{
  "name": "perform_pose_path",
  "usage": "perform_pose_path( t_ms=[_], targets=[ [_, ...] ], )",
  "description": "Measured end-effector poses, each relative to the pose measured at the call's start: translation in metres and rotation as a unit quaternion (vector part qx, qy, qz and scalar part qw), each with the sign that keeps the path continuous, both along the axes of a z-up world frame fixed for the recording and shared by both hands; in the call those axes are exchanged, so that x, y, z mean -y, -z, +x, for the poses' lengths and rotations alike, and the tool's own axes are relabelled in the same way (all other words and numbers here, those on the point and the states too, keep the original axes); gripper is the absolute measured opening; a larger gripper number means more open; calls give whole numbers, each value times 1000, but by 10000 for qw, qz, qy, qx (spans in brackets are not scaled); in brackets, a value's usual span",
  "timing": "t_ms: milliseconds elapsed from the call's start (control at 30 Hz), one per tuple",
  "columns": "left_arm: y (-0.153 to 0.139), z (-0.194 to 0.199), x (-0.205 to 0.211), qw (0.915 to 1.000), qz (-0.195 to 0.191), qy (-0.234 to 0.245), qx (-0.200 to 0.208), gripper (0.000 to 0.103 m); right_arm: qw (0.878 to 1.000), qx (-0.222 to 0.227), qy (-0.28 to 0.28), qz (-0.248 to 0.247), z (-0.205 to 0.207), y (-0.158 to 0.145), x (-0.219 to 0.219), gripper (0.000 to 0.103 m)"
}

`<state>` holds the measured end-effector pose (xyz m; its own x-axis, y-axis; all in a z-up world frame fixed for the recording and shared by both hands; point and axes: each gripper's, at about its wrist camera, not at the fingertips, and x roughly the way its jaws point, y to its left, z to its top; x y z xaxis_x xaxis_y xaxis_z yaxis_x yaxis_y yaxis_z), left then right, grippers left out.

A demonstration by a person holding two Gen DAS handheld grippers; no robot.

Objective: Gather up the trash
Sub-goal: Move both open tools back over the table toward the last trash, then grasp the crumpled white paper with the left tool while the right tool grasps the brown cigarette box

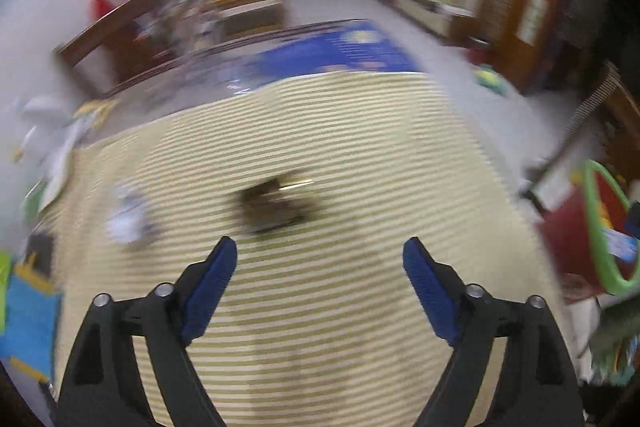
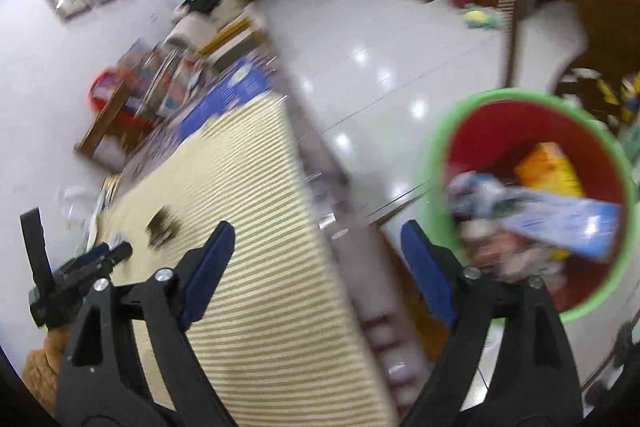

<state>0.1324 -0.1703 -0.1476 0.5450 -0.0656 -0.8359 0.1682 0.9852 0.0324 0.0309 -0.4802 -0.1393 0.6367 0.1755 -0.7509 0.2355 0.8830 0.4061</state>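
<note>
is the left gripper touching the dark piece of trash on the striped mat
Apart. In the left wrist view, bare striped mat shows between the open left gripper and the blurred dark trash lying ahead of it.

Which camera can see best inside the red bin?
The right wrist view. It looks down into the bin, showing its green rim and the blurry trash inside. The left wrist view only catches the bin's side at its right edge.

Right gripper (image 2: 318, 241) wide open, empty, over striped mat (image 2: 256, 227) edge; red bin (image 2: 532, 187), green rim, holds wrappers; left gripper (image 2: 86, 263) at lower left.
</note>
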Motion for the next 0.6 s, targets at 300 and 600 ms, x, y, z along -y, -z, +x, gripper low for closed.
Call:
perform_pose_path(
  t_ms=[300, 600],
  targets=[
    [37, 42, -160, 9915, -299, -1217, -353, 82, 9943, -334, -997, -152, 81, 32, -168, 91],
    [69, 93, -193, 9922, -619, -909, -580, 82, 9897, -657, -1167, -511, 142, 65, -254, 95]
  ],
)
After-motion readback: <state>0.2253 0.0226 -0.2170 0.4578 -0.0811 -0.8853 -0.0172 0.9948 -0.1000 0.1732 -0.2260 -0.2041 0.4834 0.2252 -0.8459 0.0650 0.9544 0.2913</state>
